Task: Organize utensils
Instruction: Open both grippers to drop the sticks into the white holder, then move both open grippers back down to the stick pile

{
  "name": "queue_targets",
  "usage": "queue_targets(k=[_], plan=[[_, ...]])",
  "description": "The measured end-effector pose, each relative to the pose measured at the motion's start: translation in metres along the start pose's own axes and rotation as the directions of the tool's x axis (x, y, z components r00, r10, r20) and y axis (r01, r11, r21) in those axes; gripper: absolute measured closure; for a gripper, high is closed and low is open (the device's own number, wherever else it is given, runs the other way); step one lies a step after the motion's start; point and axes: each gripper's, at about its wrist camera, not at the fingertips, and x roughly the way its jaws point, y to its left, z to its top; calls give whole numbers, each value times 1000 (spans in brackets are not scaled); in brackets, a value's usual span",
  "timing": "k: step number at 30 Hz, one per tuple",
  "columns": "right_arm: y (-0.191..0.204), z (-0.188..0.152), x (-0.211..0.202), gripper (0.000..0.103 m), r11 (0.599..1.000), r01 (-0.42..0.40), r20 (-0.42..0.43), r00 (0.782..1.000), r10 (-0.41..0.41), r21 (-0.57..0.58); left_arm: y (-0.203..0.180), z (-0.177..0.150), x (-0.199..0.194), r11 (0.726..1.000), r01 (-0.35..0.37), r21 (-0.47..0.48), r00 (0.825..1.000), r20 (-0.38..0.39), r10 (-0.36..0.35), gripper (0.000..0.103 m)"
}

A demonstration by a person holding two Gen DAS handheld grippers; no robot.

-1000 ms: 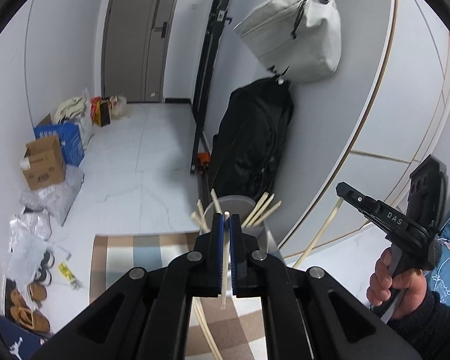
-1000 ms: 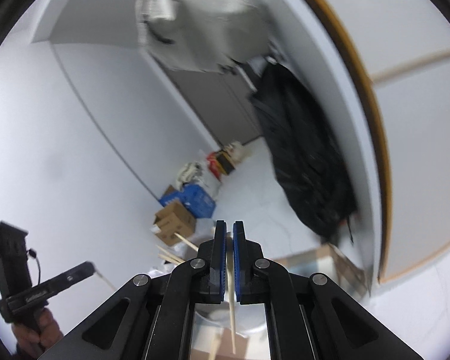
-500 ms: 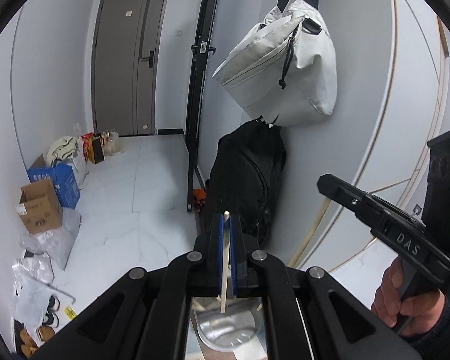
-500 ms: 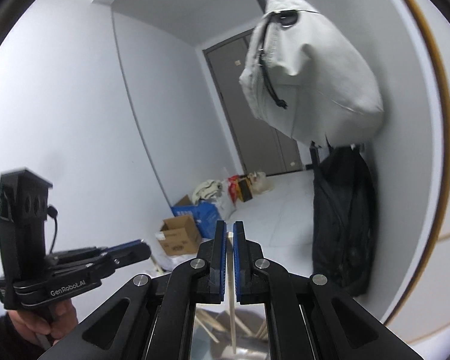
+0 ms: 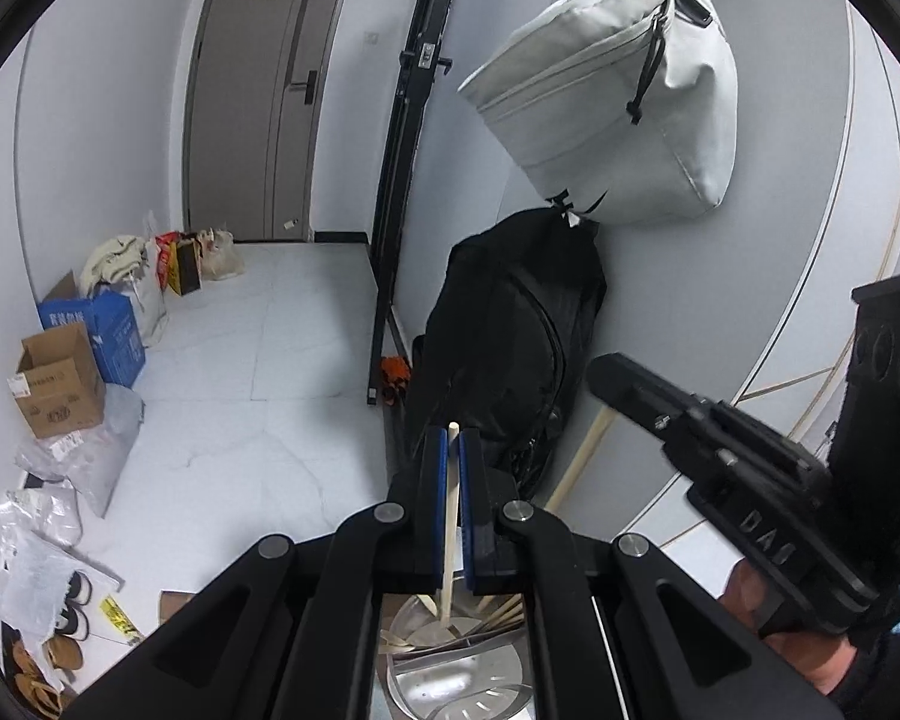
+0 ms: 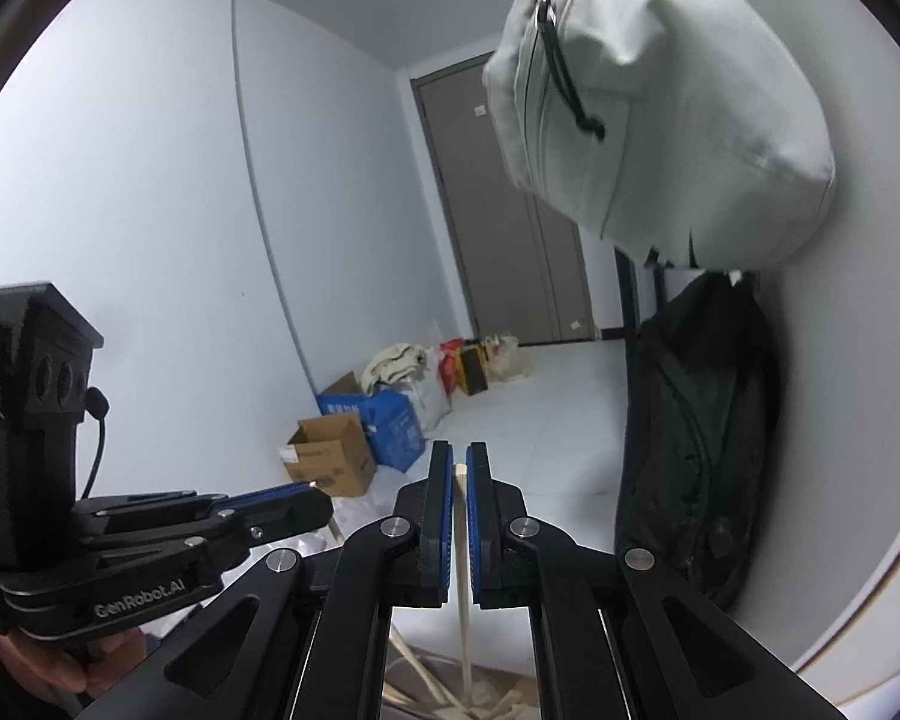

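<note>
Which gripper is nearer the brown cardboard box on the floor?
Left, most likely. The left gripper is on the same side as the box; the right gripper is beside it, on the far side.

A home's entrance hall — a grey front door [image 5: 252,90] with a lever lock, shoes [image 5: 60,630] on the white tiled floor [image 5: 258,372], cardboard boxes [image 5: 57,381], and a pale bag [image 5: 618,96] hung above a black backpack [image 5: 510,348].

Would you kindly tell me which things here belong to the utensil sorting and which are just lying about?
Belongs to the job:
left gripper, shut on a chopstick
right gripper, shut on another chopstick
metal holder below, with more sticks in it

Just lying about:
grey bag
black backpack
cardboard box
blue box
shoes
</note>
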Motion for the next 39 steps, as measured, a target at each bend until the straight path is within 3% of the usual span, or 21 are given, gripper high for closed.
queue_targets(k=[7,12,14,16,17,22,24,27,30,32,39], plan=[[-4,-20,18,100,1000,-8,-44,999,8,5,-2,-3,12,999,44,10,998,-35,-44,103],[-17,-28,24,96,997,-22,-85,996,28,72,3,-7,19,991,131,-2,987,-95,-131,103],[-23,-28,21,96,992,-31,-92,995,42,120,7,-5,19,991,130,-12,985,-115,-130,102],[-31,-28,17,83,986,-22,-92,995,37,163,10,-2,19,989,147,-31,979,-137,-150,96],[-34,-28,14,79,982,-28,-87,995,44,184,12,0,18,987,156,-43,977,-143,-160,88],[-45,-28,-17,58,972,-11,-58,998,26,236,16,0,1,992,117,-39,986,-113,-121,57],[-46,-31,-31,47,971,2,-50,999,11,240,20,-4,-13,995,92,-45,992,-82,-95,55],[-42,-42,-50,42,972,11,-63,998,3,236,29,-15,-28,996,46,-71,996,-74,-51,53],[-32,-58,-67,35,974,16,-72,997,0,225,38,-34,-41,995,-40,-87,998,-61,34,43],[-23,-70,-74,34,978,8,-81,997,9,210,45,-51,-47,991,-90,-102,994,-68,83,41],[16,-119,-81,34,991,-11,-180,983,35,134,63,-114,-40,966,-170,-193,976,-167,138,41]])
